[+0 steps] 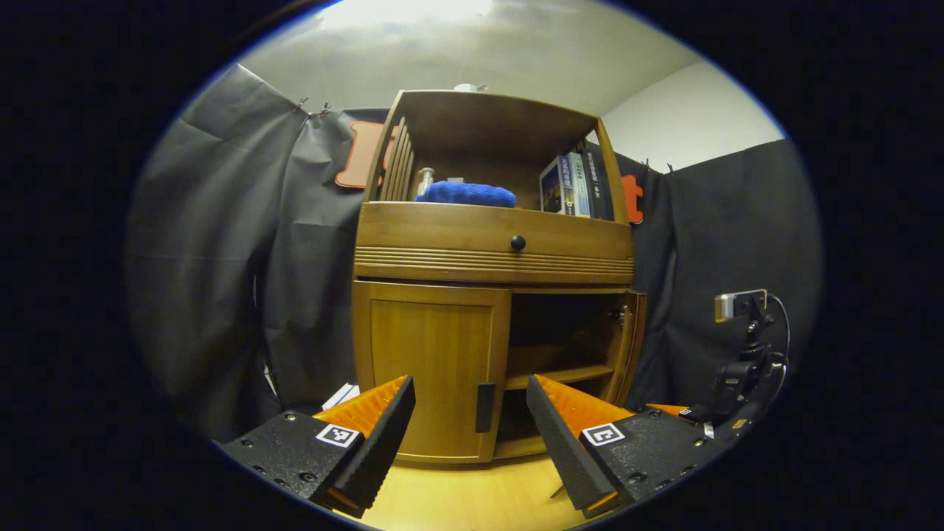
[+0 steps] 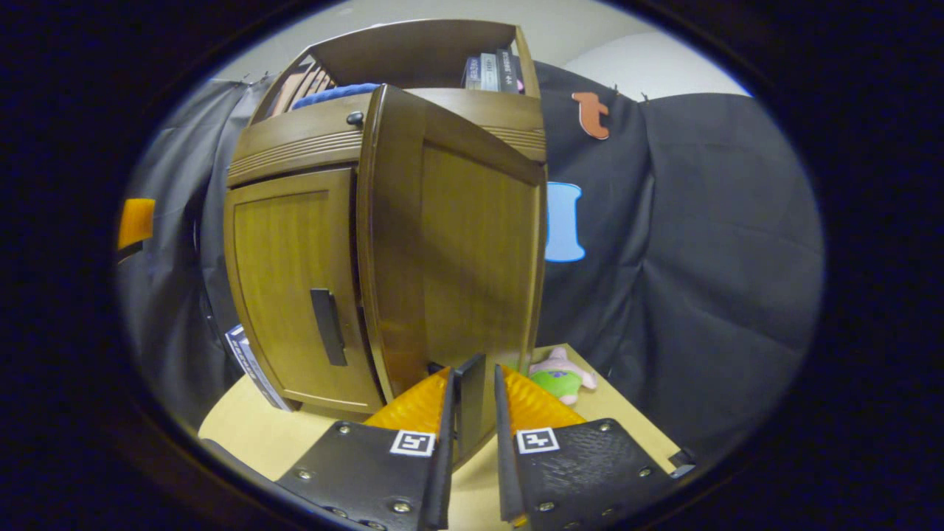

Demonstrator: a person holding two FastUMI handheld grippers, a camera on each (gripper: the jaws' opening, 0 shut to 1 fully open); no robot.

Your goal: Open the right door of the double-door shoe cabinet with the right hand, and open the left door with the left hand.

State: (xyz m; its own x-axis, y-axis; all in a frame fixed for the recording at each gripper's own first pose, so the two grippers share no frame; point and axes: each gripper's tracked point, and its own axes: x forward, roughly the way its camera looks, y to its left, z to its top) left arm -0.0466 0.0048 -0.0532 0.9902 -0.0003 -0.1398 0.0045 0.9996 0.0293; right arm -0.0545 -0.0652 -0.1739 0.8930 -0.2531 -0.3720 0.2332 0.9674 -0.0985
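Note:
The wooden shoe cabinet [image 1: 493, 243] stands on a light table. Its left door [image 1: 431, 369] is closed, with a black vertical handle [image 1: 484, 407] at its inner edge. My left gripper [image 1: 469, 424] is open just short of that handle, one finger on each side of it, not touching. The right door [image 2: 472, 251] is swung wide open toward the camera in the right gripper view. My right gripper [image 2: 473, 424] is shut on the right door's black handle [image 2: 470, 383]. In the left gripper view the open door [image 1: 633, 346] shows edge-on, with dark shelves [image 1: 560, 375] behind it.
A drawer with a black knob [image 1: 518, 243] sits above the doors; a blue cloth [image 1: 466, 194] and books [image 1: 568, 186] fill the top shelf. A small plush toy [image 2: 564, 375] lies on the table right of the cabinet. A flat box [image 2: 247, 361] leans at the cabinet's left.

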